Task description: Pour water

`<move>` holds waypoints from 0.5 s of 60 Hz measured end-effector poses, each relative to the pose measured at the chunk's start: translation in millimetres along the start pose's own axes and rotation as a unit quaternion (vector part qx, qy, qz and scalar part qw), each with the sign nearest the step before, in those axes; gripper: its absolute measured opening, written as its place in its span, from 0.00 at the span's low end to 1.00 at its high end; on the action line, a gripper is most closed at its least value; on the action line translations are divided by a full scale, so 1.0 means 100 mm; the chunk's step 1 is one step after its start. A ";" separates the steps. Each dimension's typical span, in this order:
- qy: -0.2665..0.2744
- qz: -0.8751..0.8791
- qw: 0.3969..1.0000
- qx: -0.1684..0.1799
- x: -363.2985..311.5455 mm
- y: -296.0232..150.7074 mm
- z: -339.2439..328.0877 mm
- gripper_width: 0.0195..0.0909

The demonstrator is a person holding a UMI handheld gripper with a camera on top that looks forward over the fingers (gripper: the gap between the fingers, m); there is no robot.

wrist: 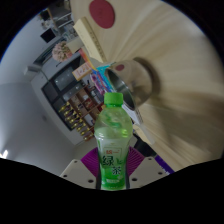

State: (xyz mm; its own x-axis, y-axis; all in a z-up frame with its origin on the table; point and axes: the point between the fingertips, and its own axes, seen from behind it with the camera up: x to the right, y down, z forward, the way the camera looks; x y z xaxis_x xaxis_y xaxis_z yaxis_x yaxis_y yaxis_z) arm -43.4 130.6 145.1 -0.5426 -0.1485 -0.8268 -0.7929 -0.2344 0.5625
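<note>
Tongs (112,172) pinching green drink bottle (113,140) at labelled lower body, bottom centre; light, slick, squashable plastic, capped.

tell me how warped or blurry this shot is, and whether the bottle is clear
Gripper view: strong fisheye bending, so the shop shelves tilt and curve and look soft. The green bottle between the fingers is the sharpest thing, though its label stays unreadable. Lighting is even, with no harsh glare.

A bottle (112,140) stands upright between the claw's (113,168) fingers, shelves (75,100) behind it.
</note>
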 end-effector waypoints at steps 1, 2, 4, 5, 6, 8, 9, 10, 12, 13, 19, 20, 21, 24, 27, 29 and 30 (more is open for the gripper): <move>0.002 -0.010 1.000 0.001 -0.01 -0.02 -0.11 0.18; 0.004 -0.022 1.000 0.001 -0.01 -0.03 0.03 0.18; 0.010 -0.048 0.999 0.000 0.01 -0.03 0.08 0.18; 0.014 -0.064 0.998 -0.002 0.00 -0.02 0.09 0.18; 0.018 -0.081 0.997 -0.004 -0.01 -0.01 0.09 0.18; 0.029 -0.125 0.992 -0.006 -0.06 0.01 0.10 0.18; 0.034 -0.152 0.988 -0.006 -0.10 0.01 0.10 0.18; 0.038 -0.184 0.982 -0.005 -0.13 0.02 0.12 0.18; 0.042 -0.252 0.967 -0.005 -0.22 0.01 0.04 0.18; 0.044 -0.290 0.956 -0.003 -0.28 0.00 0.05 0.18; 0.040 -0.532 0.845 0.032 -0.93 -0.12 -0.18 0.18; 0.038 -0.568 0.821 0.047 -1.03 -0.16 -0.10 0.18; 0.040 -0.606 0.792 0.063 -1.17 -0.20 -0.10 0.18; 0.053 -0.709 0.695 0.110 -1.58 -0.40 -0.19 0.19; 0.053 -0.786 0.597 0.152 -1.85 -0.67 -0.38 0.20; 0.071 -0.809 0.555 0.179 -1.98 -0.98 -0.45 0.20; 0.075 -0.821 0.534 0.188 -2.03 -1.08 -0.48 0.20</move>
State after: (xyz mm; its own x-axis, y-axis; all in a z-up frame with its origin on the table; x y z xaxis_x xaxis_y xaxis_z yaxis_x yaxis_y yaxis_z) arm 165.8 140.1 251.9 0.9752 -0.1222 -0.1848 -0.1814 0.0382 -0.9827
